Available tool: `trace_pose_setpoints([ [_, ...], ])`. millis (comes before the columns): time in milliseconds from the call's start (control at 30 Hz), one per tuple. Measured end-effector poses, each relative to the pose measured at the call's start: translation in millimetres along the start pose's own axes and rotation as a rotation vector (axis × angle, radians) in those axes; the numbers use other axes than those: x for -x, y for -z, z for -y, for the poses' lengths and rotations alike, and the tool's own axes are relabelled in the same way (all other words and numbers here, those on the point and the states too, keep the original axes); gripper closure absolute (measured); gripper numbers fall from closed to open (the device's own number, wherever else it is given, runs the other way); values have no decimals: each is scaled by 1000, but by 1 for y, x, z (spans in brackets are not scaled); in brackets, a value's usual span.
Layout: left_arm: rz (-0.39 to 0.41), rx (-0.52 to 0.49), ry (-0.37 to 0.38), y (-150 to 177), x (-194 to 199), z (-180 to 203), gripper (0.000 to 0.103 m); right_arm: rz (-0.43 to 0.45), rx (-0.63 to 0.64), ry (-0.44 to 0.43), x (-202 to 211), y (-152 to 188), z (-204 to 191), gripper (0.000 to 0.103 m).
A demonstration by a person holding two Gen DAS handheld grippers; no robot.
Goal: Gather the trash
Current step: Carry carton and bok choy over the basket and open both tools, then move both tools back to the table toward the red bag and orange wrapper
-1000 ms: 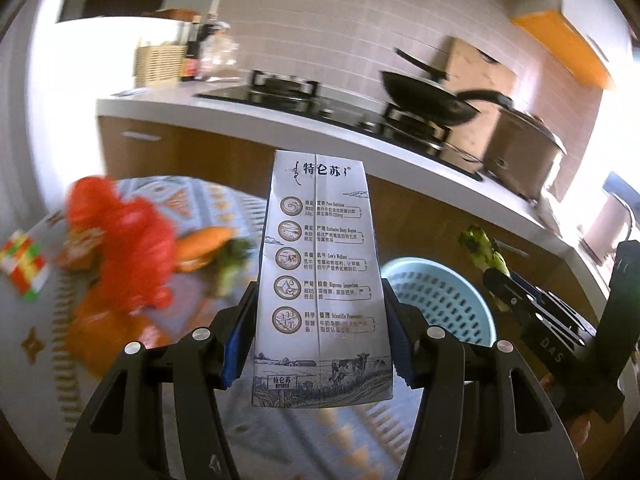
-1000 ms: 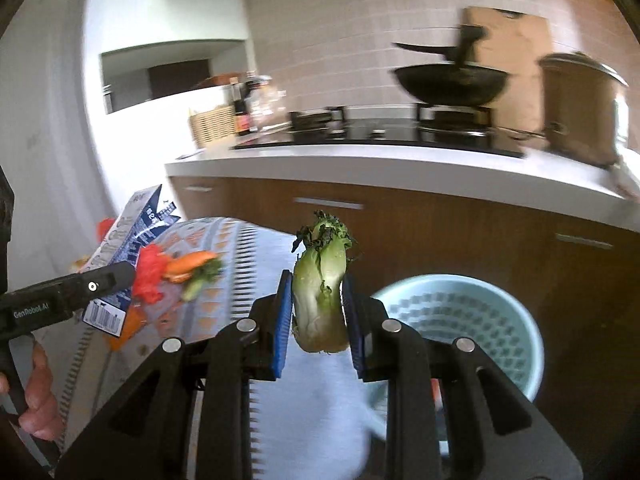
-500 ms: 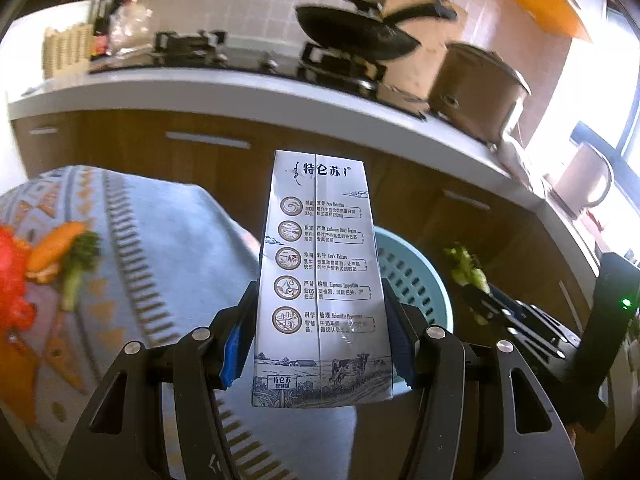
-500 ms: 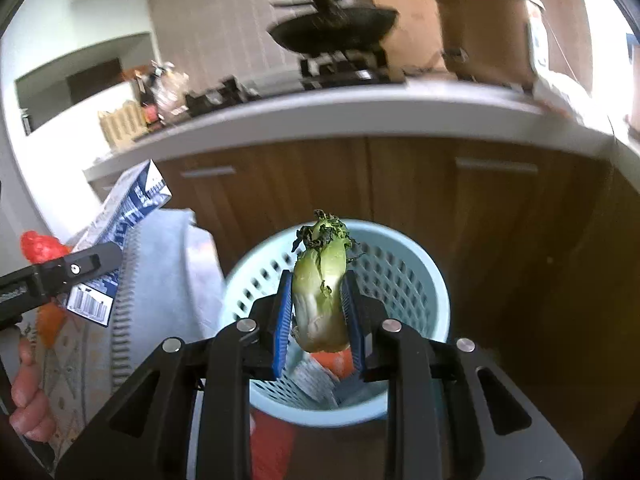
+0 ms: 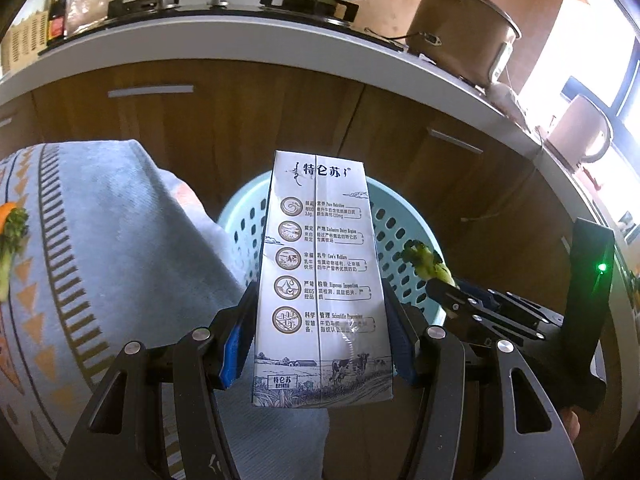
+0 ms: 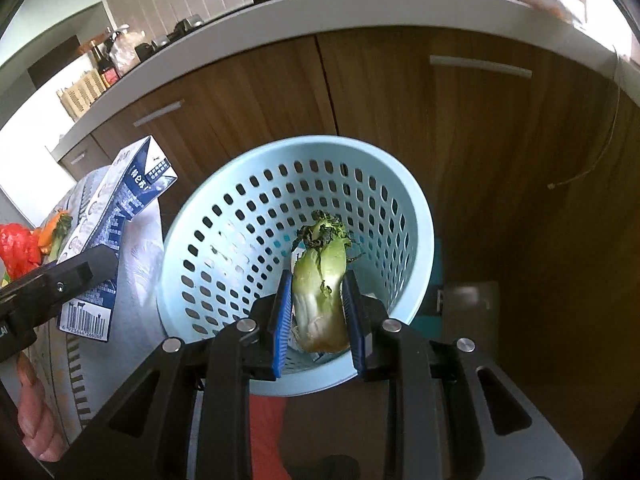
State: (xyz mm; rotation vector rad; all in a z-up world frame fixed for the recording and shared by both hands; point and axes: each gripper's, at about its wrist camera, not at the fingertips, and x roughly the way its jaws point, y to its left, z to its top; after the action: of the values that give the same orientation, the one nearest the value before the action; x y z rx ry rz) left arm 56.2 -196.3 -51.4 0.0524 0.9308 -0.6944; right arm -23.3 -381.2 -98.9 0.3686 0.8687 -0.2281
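My left gripper (image 5: pixel 320 336) is shut on a white and blue milk carton (image 5: pixel 322 280), held upright in front of the light blue perforated trash basket (image 5: pixel 400 232). The carton also shows in the right wrist view (image 6: pixel 116 216). My right gripper (image 6: pixel 318 312) is shut on a green cabbage stub (image 6: pixel 320 280) and holds it over the open mouth of the basket (image 6: pixel 248 216). In the left wrist view the stub (image 5: pixel 428 264) and right gripper (image 5: pixel 452 296) sit at the basket's right rim. Some scraps lie at the basket's bottom, mostly hidden.
A table with a blue patterned cloth (image 5: pixel 100 240) stands left of the basket, with a carrot and greens (image 5: pixel 10 232) and a red bag (image 6: pixel 16 248) on it. Brown kitchen cabinets (image 6: pixel 400 100) rise right behind the basket under a counter with a stove and pots.
Both grippers have swung from the table towards the basket. The cabbage stub is now over the basket's mouth and the carton is close in front of it. Both grips are unchanged.
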Motion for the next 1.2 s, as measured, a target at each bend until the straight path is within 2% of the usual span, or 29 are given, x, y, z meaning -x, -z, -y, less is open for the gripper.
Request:
trace_pose_setpoints([
  [67, -7, 1, 1, 0, -1, -1, 47, -5, -3, 2, -1, 0, -1, 81],
  [133, -9, 10, 4, 0, 0, -2, 39, -12, -4, 2, -2, -1, -1, 80],
  [200, -2, 20, -1, 0, 1, -4, 35, -27, -14, -5, -5, -1, -1, 78],
  [333, 6, 36, -6, 1, 7, -11, 35, -9, -18, -8, -1, -3, -2, 55],
  [667, 59, 94, -12, 4, 39, -34, 35, 36, 50, -25, 19, -8, -33, 55],
  [867, 117, 122, -30, 12, 71, -52, 35, 65, 100, -52, 32, -10, -60, 55],
  [1067, 189, 172, -77, 25, 114, -77, 35, 94, 168, -95, 46, -9, -102, 55],
  [1200, 233, 213, -159, 41, 145, -102, 35, 91, 200, -176, 47, -4, -134, 55],
])
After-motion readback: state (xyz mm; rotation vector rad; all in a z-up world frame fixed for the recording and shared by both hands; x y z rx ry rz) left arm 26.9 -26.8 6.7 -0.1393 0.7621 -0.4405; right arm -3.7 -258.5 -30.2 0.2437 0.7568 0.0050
